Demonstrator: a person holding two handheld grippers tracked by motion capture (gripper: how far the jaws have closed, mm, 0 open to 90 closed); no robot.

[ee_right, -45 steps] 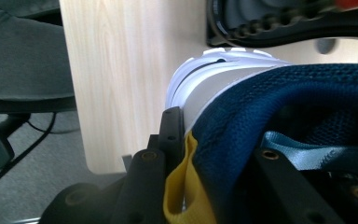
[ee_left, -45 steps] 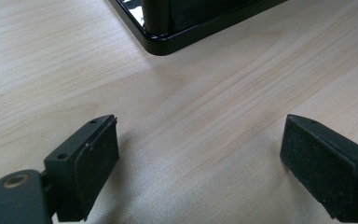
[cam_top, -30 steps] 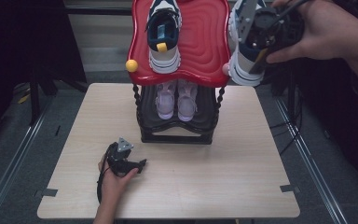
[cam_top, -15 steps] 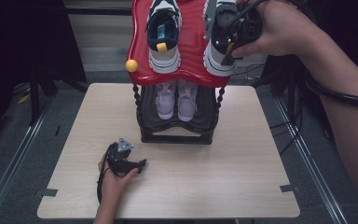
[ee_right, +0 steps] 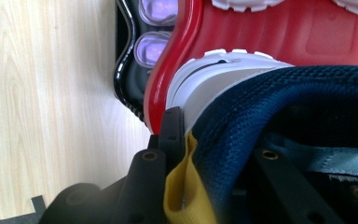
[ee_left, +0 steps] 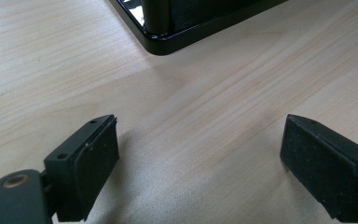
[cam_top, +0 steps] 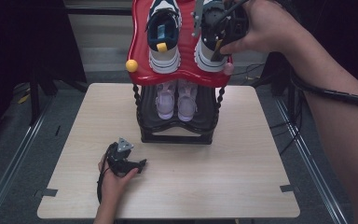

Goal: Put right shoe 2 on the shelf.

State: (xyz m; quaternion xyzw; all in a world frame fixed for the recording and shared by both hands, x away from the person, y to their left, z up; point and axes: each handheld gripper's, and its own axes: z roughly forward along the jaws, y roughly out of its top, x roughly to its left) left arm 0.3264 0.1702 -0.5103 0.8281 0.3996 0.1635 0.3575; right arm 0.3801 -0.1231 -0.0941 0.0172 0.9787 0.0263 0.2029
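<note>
The right gripper (cam_top: pixel 216 39) is clamped on the heel collar of a navy and white sneaker (cam_top: pixel 212 35), and compared with a second ago the whole thing has slid left: back then the shoe hung off the right edge of the red top shelf (cam_top: pixel 140 51), and now it sits over the shelf's right half, right next to the matching sneaker (cam_top: pixel 164 35) already parked on the left half. In the right gripper view the jaws pinch the navy mesh and the yellow lining (ee_right: pixel 179 196) of the collar, with the white sole (ee_right: pixel 214 79) right at the shelf's red rim (ee_right: pixel 168 79); whether the sole is fully resting on the shelf is hard to tell. Down on the black lower shelf (cam_top: pixel 177 126) a pair of pale purple shoes (cam_top: pixel 177 98) sits side by side, same as before. The left gripper (cam_top: pixel 121 156) hasn't budged; it rests on the wooden table (cam_top: pixel 242 186) in front of the rack, jaws spread wide with nothing between them, just bare wood and the rack's black base corner (ee_left: pixel 168 37) ahead.
</note>
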